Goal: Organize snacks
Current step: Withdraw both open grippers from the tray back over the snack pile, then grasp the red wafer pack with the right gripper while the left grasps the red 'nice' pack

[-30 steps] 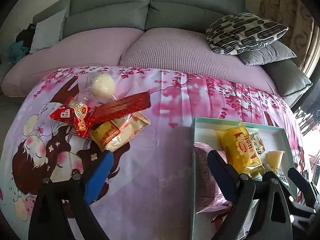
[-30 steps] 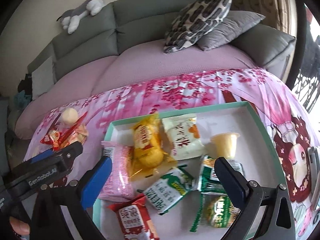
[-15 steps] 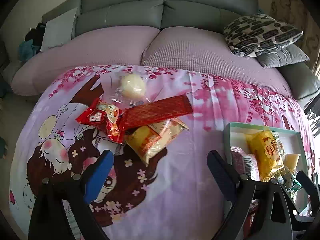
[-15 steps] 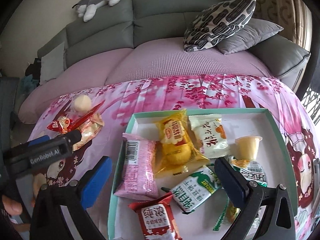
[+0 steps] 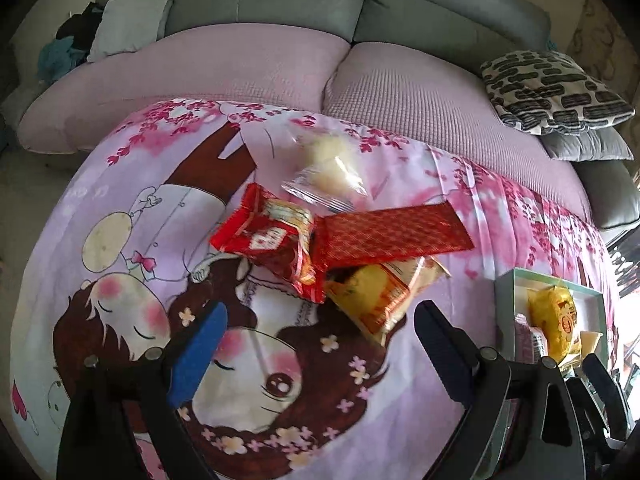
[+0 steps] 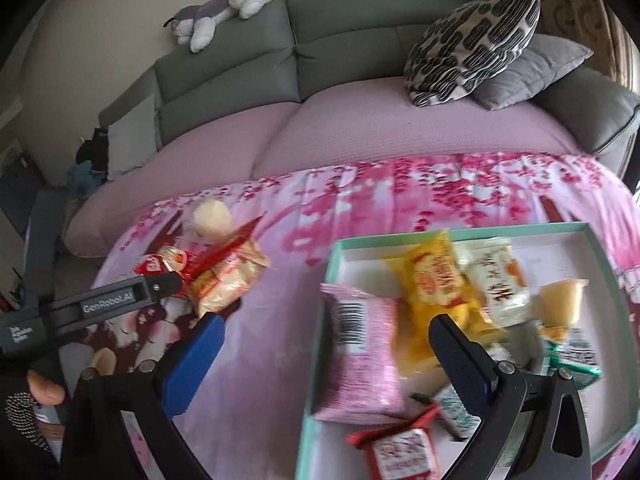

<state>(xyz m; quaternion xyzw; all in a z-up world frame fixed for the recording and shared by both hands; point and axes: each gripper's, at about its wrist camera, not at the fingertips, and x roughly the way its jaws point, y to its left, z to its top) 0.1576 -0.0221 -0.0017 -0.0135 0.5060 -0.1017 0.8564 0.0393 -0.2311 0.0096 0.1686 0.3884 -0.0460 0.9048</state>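
Note:
In the left wrist view a pile of loose snacks lies on the pink cartoon cloth: a clear-wrapped bun [image 5: 334, 160], a red packet [image 5: 272, 248], a long red bar [image 5: 390, 234] and a yellow packet [image 5: 380, 290]. My left gripper [image 5: 320, 332] is open and empty just in front of the pile. In the right wrist view a teal-rimmed white tray [image 6: 600, 248] holds several snacks, among them a pink packet [image 6: 360, 352], a yellow packet [image 6: 438, 292] and a jelly cup [image 6: 562, 298]. My right gripper [image 6: 326, 344] is open and empty over the tray's left edge.
A grey sofa with a pink cover [image 5: 256, 64] runs behind the table. A patterned pillow [image 6: 472, 48] and a grey pillow [image 6: 532, 72] lie at its right. A plush toy [image 6: 218, 4] sits on the sofa back. The left gripper's body [image 6: 100, 304] shows at left in the right wrist view.
My left gripper has swung left from the tray to face the loose snack pile. My right gripper has shifted left, from over the tray's middle to its left edge. Both stayed open.

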